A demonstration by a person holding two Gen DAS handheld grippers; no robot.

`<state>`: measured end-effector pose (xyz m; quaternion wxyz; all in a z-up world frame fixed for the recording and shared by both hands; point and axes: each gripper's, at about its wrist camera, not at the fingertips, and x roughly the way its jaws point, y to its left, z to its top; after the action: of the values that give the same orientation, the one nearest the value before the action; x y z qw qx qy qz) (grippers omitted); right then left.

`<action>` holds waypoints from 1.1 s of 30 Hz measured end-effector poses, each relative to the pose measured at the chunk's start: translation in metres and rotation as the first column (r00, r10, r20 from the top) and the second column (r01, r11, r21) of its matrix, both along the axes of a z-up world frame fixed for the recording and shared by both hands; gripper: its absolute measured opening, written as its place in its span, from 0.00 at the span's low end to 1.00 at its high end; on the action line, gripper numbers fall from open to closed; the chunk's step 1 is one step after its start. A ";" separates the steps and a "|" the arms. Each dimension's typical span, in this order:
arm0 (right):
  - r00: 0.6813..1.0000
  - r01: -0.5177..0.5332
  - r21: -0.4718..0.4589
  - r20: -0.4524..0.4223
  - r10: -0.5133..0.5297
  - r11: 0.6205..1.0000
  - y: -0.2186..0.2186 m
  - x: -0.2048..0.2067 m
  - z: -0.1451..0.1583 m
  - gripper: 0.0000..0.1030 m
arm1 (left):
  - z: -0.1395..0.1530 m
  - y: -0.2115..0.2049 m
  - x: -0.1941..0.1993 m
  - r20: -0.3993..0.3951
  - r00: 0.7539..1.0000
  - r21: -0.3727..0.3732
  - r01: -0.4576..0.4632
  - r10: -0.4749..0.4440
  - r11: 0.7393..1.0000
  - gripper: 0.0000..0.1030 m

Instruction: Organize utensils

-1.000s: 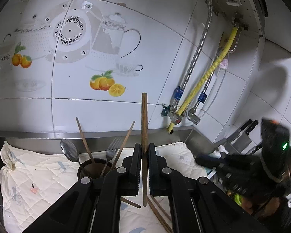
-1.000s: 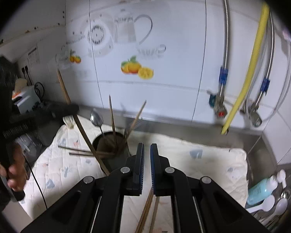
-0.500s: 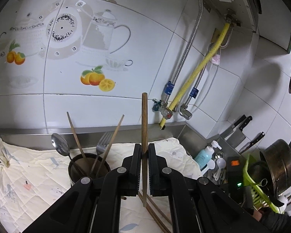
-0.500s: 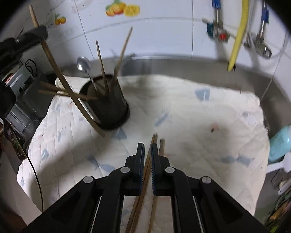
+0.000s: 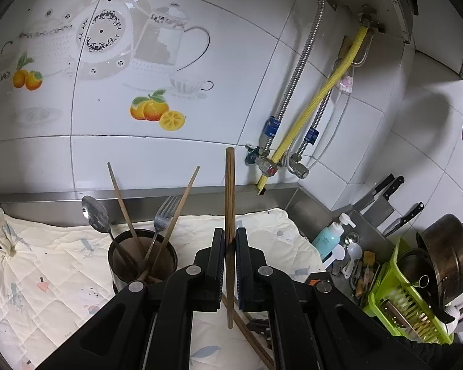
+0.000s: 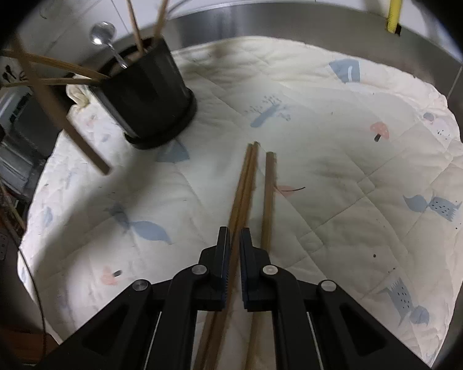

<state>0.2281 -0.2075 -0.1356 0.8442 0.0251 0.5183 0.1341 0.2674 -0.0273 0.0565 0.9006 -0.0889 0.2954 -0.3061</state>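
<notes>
one chopstick (image 5: pixel 230 237) stands upright, clenched in the left gripper (image 5: pixel 230 256) just beside the dark holder (image 5: pixel 142 260). the right gripper (image 6: pixel 235 256), jaws pressed together and grasping nothing, has dropped from wall height to hover low over three loose chopsticks (image 6: pixel 247 185) on the quilted cloth (image 6: pixel 355 154), likely the next pickup, while the left has barely shifted.

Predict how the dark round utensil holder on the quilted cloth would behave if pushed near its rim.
The dark round utensil holder looks rigid, but taller than wide, so it may tip. Long wooden chopsticks leaning out probably make it top-heavy. The soft quilted cloth would likely bunch rather than let it slide.
</notes>
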 end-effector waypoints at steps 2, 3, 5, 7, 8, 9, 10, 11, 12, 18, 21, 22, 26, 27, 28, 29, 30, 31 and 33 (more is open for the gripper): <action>1.000 0.001 -0.006 -0.013 -0.001 1.000 -0.001 0.004 -0.006 0.08 | 0.000 0.001 0.000 0.001 1.000 0.000 -0.001 0.001 1.000 0.06; 1.000 0.005 -0.012 -0.013 -0.005 1.000 -0.002 0.005 -0.008 0.08 | 0.001 0.002 0.001 0.002 1.000 0.001 -0.002 0.002 1.000 0.06; 1.000 0.014 -0.016 -0.018 -0.015 1.000 -0.005 0.009 -0.012 0.08 | 0.002 0.003 0.002 0.005 1.000 0.001 -0.004 0.004 1.000 0.06; 0.999 0.021 -0.001 -0.024 -0.021 1.000 -0.007 0.011 -0.014 0.08 | 0.003 0.004 0.002 0.008 1.000 0.001 -0.006 0.006 1.000 0.06; 1.000 0.020 -0.004 -0.024 -0.020 1.000 -0.008 0.012 -0.013 0.08 | 0.004 0.004 0.003 0.009 1.000 0.000 -0.006 0.006 1.000 0.06; 0.999 0.022 -0.004 -0.027 -0.022 1.000 -0.008 0.012 -0.012 0.08 | 0.004 0.004 0.003 0.011 1.000 0.000 -0.008 0.008 1.000 0.06; 0.999 0.021 0.002 -0.024 -0.021 1.000 -0.007 0.012 -0.010 0.08 | 0.005 0.004 0.004 0.011 1.000 -0.002 -0.008 0.008 1.000 0.06; 1.000 0.010 -0.002 -0.007 -0.010 1.000 -0.005 0.010 -0.006 0.08 | 0.005 0.004 0.004 0.010 1.000 -0.003 -0.008 0.008 1.000 0.06; 1.000 0.001 -0.024 0.001 -0.001 1.000 -0.001 0.009 -0.006 0.08 | 0.005 0.004 0.005 0.010 1.000 -0.002 -0.009 0.009 1.000 0.06; 1.000 0.003 -0.048 -0.018 -0.004 0.999 -0.001 0.012 -0.011 0.08 | 0.007 0.002 0.007 0.015 1.000 -0.004 -0.009 0.009 1.000 0.06; 1.000 -0.005 -0.047 -0.018 0.004 0.999 -0.001 0.013 -0.011 0.08 | 0.008 0.003 0.008 0.016 1.000 -0.006 -0.011 0.011 1.000 0.06; 1.000 -0.011 -0.049 -0.017 0.010 0.999 0.001 0.014 -0.011 0.08 | 0.008 0.003 0.008 0.015 1.000 -0.007 -0.012 0.012 1.000 0.06; 1.000 -0.021 -0.075 -0.015 0.020 0.997 0.010 0.019 -0.015 0.08 | 0.008 0.003 0.008 0.017 1.000 -0.006 -0.013 0.013 1.000 0.06; 1.000 -0.019 -0.065 -0.021 0.018 0.998 0.010 0.020 -0.016 0.09 | 0.009 0.004 0.007 0.020 1.000 -0.006 -0.014 0.014 1.000 0.06; 1.000 -0.018 -0.060 -0.022 0.016 0.998 0.010 0.021 -0.016 0.09 | 0.010 0.004 0.007 0.023 1.000 -0.006 -0.015 0.015 1.000 0.06; 1.000 -0.017 -0.057 -0.026 0.015 0.998 0.009 0.023 -0.017 0.09 | 0.011 0.004 0.007 0.025 1.000 -0.008 -0.015 0.015 1.000 0.06; 0.999 -0.018 -0.057 -0.028 0.016 0.998 0.009 0.024 -0.017 0.10 | 0.012 0.004 0.006 0.027 0.999 -0.010 -0.017 0.017 1.000 0.06; 0.999 -0.016 -0.058 -0.030 0.014 0.998 0.009 0.026 -0.018 0.11 | 0.013 0.004 0.006 0.029 0.999 -0.011 -0.018 0.018 1.000 0.06; 1.000 -0.012 -0.065 -0.028 0.010 0.998 0.011 0.028 -0.020 0.11 | 0.014 0.005 0.006 0.031 0.999 -0.015 -0.018 0.019 1.000 0.06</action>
<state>0.2566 -0.1964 -0.1551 0.8366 -0.0032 0.5342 0.1214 0.2732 -0.0227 0.0710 0.9072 -0.0934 0.2785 -0.3011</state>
